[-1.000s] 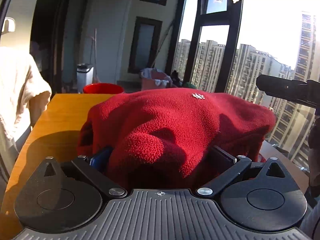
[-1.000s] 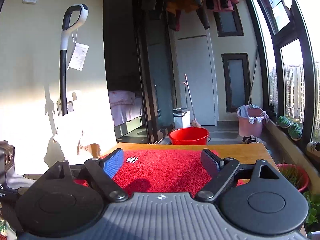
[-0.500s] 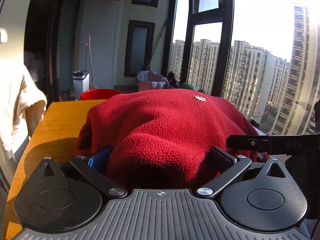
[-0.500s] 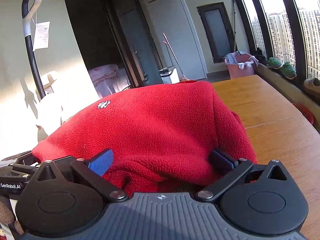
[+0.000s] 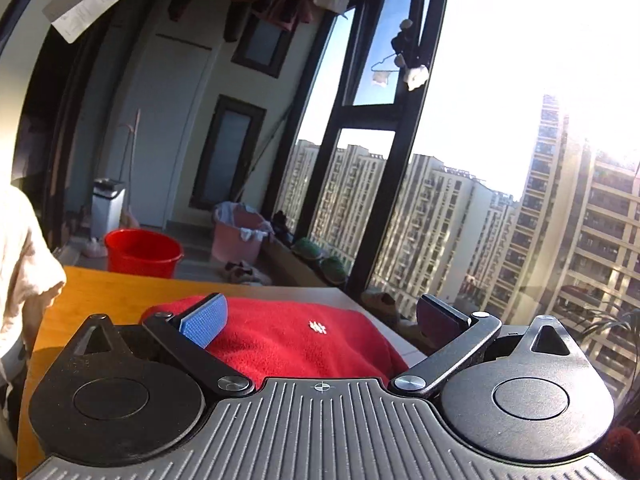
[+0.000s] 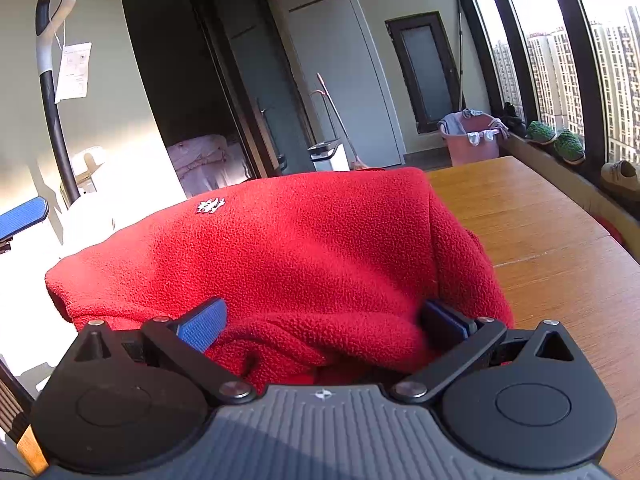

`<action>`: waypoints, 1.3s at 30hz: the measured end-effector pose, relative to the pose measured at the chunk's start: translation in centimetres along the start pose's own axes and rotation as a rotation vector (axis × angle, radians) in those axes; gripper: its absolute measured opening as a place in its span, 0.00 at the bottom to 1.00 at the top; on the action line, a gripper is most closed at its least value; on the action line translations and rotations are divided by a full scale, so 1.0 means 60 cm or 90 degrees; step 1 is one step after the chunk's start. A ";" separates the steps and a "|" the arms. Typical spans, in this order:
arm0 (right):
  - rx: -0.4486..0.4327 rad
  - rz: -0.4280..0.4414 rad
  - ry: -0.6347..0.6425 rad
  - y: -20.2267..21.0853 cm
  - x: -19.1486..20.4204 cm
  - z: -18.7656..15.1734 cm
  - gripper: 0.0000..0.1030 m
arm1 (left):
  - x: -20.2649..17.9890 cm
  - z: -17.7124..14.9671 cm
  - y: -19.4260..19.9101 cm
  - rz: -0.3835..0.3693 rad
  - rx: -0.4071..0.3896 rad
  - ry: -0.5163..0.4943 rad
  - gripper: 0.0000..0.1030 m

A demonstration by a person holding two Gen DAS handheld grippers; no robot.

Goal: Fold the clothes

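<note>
A folded red fleece garment (image 5: 296,340) with a small white logo lies on the wooden table (image 5: 100,292). My left gripper (image 5: 320,316) is open and raised above the fleece, nothing between its fingers. In the right wrist view the fleece (image 6: 304,248) bulges up close to the camera. My right gripper (image 6: 324,320) has its fingers spread wide with the fleece's near edge bunched between them; the blue pads touch the fabric at both sides. A blue pad of the left gripper (image 6: 22,216) shows at the left edge of the right wrist view.
A red bucket (image 5: 142,252) and a pink laundry basket (image 5: 238,236) stand on the floor beyond the table. A white garment (image 5: 24,264) hangs at the left. Tall windows are to the right. A vacuum handle (image 6: 52,80) leans at the left wall.
My left gripper has let go of the fleece, opened and lifted above it. My right gripper stays against the fleece's near edge, much as half a second ago.
</note>
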State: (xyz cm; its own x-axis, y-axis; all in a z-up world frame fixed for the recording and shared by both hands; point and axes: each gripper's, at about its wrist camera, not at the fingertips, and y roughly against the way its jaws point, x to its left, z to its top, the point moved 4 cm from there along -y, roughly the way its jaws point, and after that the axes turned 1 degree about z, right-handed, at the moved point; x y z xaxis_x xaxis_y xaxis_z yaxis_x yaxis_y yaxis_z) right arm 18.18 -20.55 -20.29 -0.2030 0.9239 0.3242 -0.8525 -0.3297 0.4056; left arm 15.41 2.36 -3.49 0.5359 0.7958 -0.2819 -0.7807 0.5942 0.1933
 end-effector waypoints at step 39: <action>0.030 0.028 0.702 -0.071 0.199 0.099 0.00 | 0.015 -0.140 -0.093 0.061 -0.017 -0.120 0.97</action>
State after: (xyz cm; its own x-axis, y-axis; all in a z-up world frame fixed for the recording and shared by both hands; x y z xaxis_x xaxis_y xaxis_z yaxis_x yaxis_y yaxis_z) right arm 22.28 -9.24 -13.05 -0.5714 0.5695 -0.5909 -0.8191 -0.3519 0.4529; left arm 17.53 -1.20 -12.74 0.5076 0.8577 -0.0818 -0.8380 0.5135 0.1847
